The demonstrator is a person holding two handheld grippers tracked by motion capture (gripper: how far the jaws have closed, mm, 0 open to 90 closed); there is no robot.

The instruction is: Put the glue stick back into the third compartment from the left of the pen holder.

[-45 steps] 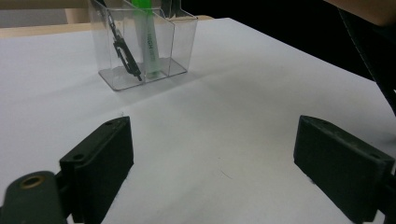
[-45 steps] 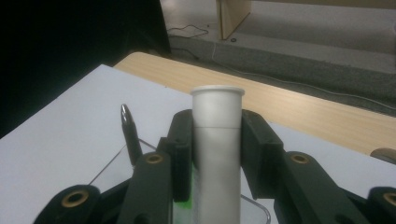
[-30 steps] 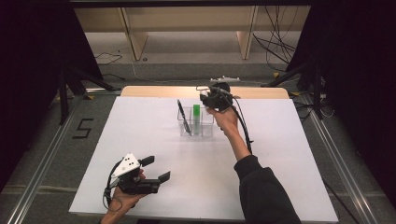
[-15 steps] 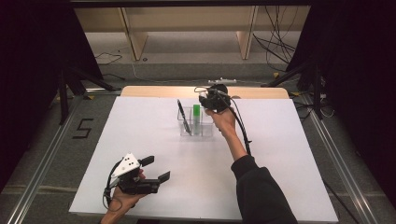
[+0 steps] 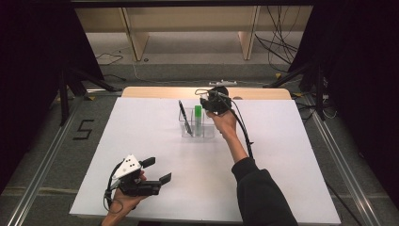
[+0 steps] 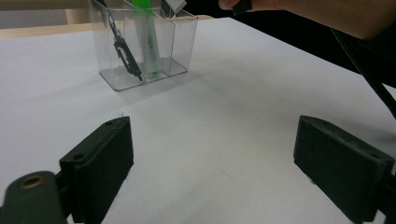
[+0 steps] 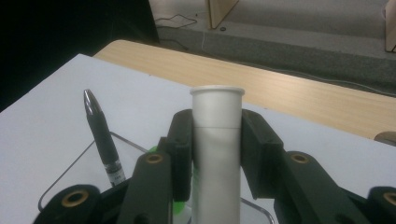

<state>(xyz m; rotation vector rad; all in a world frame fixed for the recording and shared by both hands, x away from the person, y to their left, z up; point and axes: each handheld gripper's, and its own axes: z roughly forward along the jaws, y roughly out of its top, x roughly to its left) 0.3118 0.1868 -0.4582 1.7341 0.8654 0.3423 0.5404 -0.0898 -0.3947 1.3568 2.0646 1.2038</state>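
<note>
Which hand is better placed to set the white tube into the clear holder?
Right. The right gripper is shut on the white tube directly above the clear holder; the left gripper sits open near the table's front edge.

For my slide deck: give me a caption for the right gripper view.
Right gripper clamps a white tube above the clear holder.

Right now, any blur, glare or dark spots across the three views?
High view: white table evenly lit, surroundings black. Left gripper view: near jaws soft, clear organizer sharp with faint reflections. Right gripper view: white tube in the right gripper slightly soft, black pen crisp, upper left corner dark.
</note>
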